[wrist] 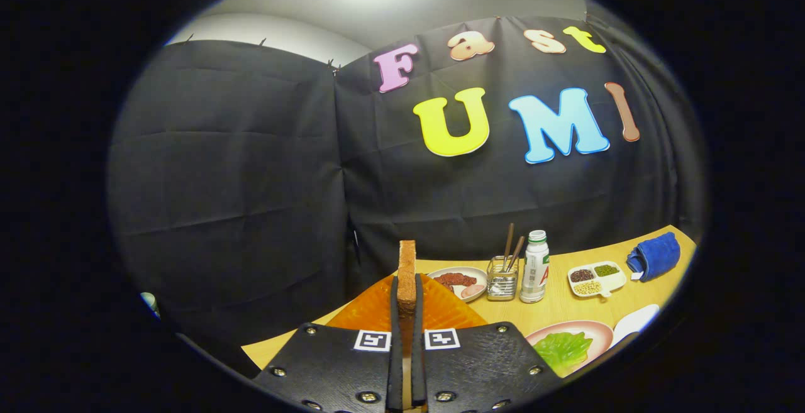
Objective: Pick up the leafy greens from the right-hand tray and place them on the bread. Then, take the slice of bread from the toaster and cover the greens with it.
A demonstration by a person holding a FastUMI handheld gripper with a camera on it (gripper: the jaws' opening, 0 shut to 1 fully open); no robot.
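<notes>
Gripper view: the gripper [407,303] is closed on a slice of bread [407,268], which stands upright on its edge between the two fingers [395,312], its browned crust facing the camera and its upper part rising above the fingertips; both fingers press against its flat sides. Directly behind the slice lies an orange, ribbed, fan-shaped mat [377,312] resting on the wooden table [553,309]. To the right of the fingers, near the table's front edge, a pink-rimmed plate [600,331] carries the leafy greens [563,349], a single pale green leaf lying flat; whether bread lies beneath it cannot be told. Just beside that plate, farther right, the rim of a white dish [635,322] is seen. Beyond the mat, toward the black cloth wall [251,180], stand in a row: a small plate of red and pink food [458,281], a clear holder with chopsticks [503,278], a white bottle with a green cap [536,267], a white divided dish of beans and grains [596,278], and a rolled blue cloth [655,254].
</notes>
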